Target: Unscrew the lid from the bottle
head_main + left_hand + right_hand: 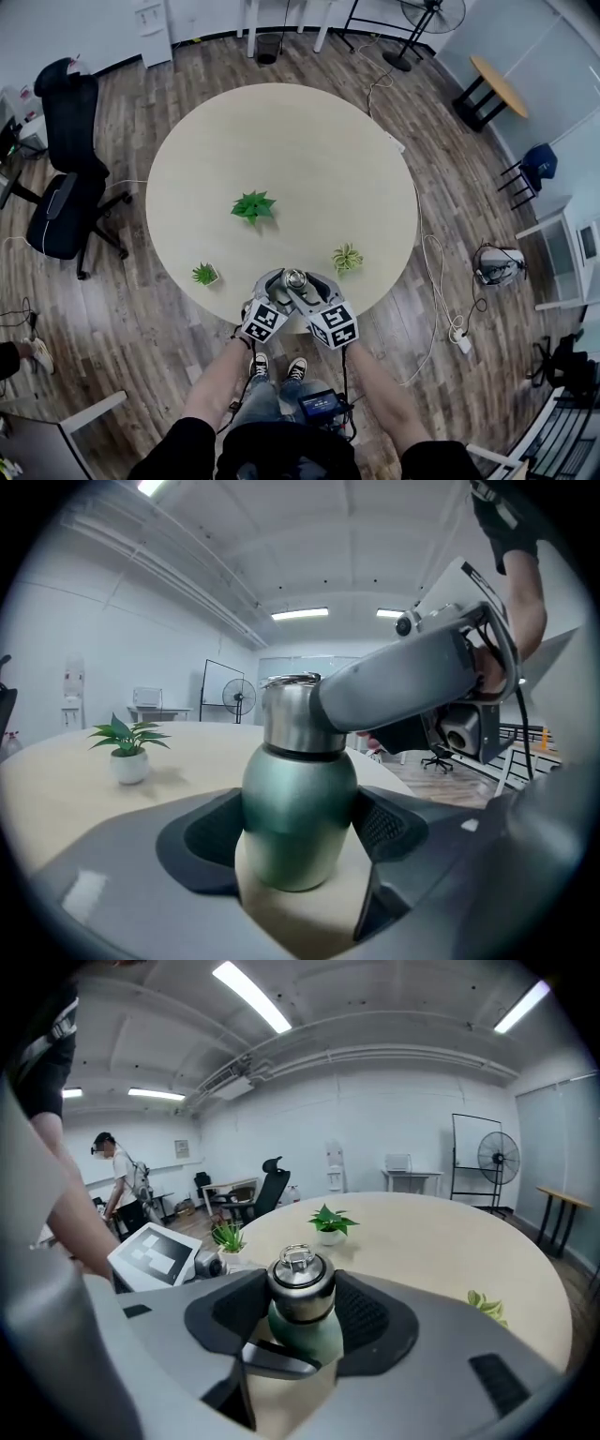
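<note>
The green bottle [295,280] stands upright on the round surface [281,131], right at its near edge, in front of the person. The left tongs [300,829] are clenched on the bottle's rounded green body: in the left gripper view both dark pads press against its sides low down, and its base rests on the surface between them. The right tongs [302,1299] come in from the other side and higher up. In the right gripper view their pads grip the steel lid [300,1283] on both sides, with the small ring on top of the lid standing free above them. The lid sits on the bottle's neck. In the head view the two tongs meet at the bottle in a narrow V. A large leafy plant [253,206] stands near the middle of the surface, a small spiky plant [205,274] by the near left edge and a pale striped plant [346,257] by the near right edge, all apart from the bottle.
</note>
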Demonstrator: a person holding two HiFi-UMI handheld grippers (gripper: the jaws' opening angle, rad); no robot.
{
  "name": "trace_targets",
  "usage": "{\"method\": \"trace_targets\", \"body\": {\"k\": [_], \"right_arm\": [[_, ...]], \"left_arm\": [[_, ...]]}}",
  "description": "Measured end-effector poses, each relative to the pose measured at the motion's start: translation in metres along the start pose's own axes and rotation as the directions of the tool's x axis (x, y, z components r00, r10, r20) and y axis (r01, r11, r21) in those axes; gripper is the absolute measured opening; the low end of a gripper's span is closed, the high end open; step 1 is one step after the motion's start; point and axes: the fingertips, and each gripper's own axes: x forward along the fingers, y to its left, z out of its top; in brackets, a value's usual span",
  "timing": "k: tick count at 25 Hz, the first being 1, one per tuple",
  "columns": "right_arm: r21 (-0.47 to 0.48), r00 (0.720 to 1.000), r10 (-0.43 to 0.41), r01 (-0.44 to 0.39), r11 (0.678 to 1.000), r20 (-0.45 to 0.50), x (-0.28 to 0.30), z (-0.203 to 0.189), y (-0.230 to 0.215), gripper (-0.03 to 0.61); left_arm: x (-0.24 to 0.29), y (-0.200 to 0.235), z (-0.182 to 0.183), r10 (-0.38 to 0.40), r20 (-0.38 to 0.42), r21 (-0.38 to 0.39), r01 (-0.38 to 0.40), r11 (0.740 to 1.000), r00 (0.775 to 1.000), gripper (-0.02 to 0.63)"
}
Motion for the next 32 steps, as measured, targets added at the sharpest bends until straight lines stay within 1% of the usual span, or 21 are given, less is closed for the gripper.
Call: {"method": "trace_targets", "body": {"k": [2,3,5,7,8,9,10,12,14,16,17,19,20,21,23,25,27,29,30,31,32], "right_arm": [[-0.057,0.994,0.101,-0.103,0.993,-0.03,0.0,0.0,0.001,0.232],[-0.087,0.986,0.158,-0.163,0.983,-0.056,-0.001,0.0,0.001,0.232],[-0.138,0.957,0.262,-0.278,0.951,-0.125,-0.002,0.0,0.002,0.232],[-0.175,0.927,0.323,-0.356,0.918,-0.192,-0.002,0.0,0.003,0.232],[-0.188,0.92,0.33,-0.37,0.91,-0.211,-0.001,0.001,0.004,0.233],[-0.195,0.923,0.321,-0.363,0.911,-0.214,0.0,0.003,0.004,0.233],[-0.189,0.935,0.298,-0.334,0.924,-0.194,0.0,0.006,0.004,0.236],[-0.127,0.97,0.219,-0.232,0.964,-0.11,0.0,0.014,0.001,0.262],[-0.035,0.993,0.113,-0.114,0.993,-0.024,0.0,0.018,-0.002,0.264],[0.044,1.0,0.018,-0.019,0.999,0.023,0.001,0.017,-0.002,0.276],[0.071,0.999,-0.014,0.012,0.997,0.032,0.002,0.015,-0.001,0.275],[0.087,0.998,-0.057,0.054,0.995,0.033,0.004,0.011,0.001,0.276],[0.082,0.997,-0.068,0.065,0.995,0.033,0.005,0.01,0.001,0.252],[0.07,0.998,-0.063,0.06,0.996,0.032,0.005,0.01,0.0,0.247],[0.019,1.0,0.006,-0.006,1.0,0.016,0.005,0.009,0.001,0.245],[-0.06,0.992,0.123,-0.125,0.99,-0.037,0.006,0.008,0.003,0.245],[-0.132,0.963,0.237,-0.254,0.958,-0.127,0.006,0.006,0.005,0.244],[-0.18,0.92,0.321,-0.362,0.914,-0.224,0.006,0.004,0.007,0.239],[-0.193,0.9,0.347,-0.401,0.895,-0.262,0.006,0.004,0.008,0.239],[-0.203,0.888,0.358,-0.422,0.884,-0.289,0.006,0.004,0.009,0.239],[-0.212,0.888,0.35,-0.419,0.883,-0.297,0.005,0.005,0.009,0.241]], "left_arm": [[0.0,0.0,0.0,-0.014,-0.001,0.003,0.014,1.0,1.0,0.364],[0.0,-0.001,0.0,-0.021,0.0,0.004,0.021,1.0,1.0,0.364],[0.0,-0.002,0.0,-0.041,0.001,0.01,0.041,0.999,0.999,0.364],[0.0,-0.003,0.0,-0.06,-0.001,0.016,0.06,0.998,0.998,0.364],[0.0,-0.002,-0.001,-0.064,-0.002,0.014,0.064,0.998,0.998,0.364],[0.0,-0.002,-0.001,-0.063,-0.002,0.012,0.063,0.998,0.998,0.364],[0.0,-0.002,0.0,-0.058,-0.001,0.009,0.058,0.998,0.998,0.364],[0.001,-0.002,0.0,-0.045,0.002,0.006,0.045,0.999,0.999,0.364],[0.0,-0.001,-0.001,-0.034,0.002,0.003,0.034,0.999,0.999,0.364],[-0.001,-0.001,-0.001,-0.028,0.001,-0.002,0.028,1.0,1.0,0.365],[-0.001,-0.001,-0.001,-0.027,0.001,-0.005,0.027,1.0,1.0,0.364],[-0.001,-0.001,-0.002,-0.028,0.002,-0.006,0.028,1.0,1.0,0.365],[-0.001,-0.001,-0.002,-0.028,0.003,-0.006,0.029,1.0,1.0,0.364],[-0.001,-0.001,-0.002,-0.03,0.004,-0.007,0.03,1.0,1.0,0.365],[0.0,-0.001,-0.002,-0.035,0.003,-0.008,0.035,0.999,0.999,0.364],[0.0,-0.001,-0.002,-0.044,0.0,-0.006,0.044,0.999,0.999,0.364],[0.0,-0.002,-0.002,-0.055,-0.002,-0.003,0.055,0.998,0.998,0.365],[0.0,-0.002,-0.002,-0.064,-0.004,-0.001,0.064,0.998,0.998,0.365],[-0.001,-0.002,-0.003,-0.066,-0.005,-0.001,0.066,0.998,0.998,0.365],[-0.001,-0.002,-0.003,-0.065,-0.006,0.0,0.065,0.998,0.998,0.365],[-0.001,-0.002,-0.002,-0.062,-0.006,0.001,0.062,0.998,0.998,0.364]]}}
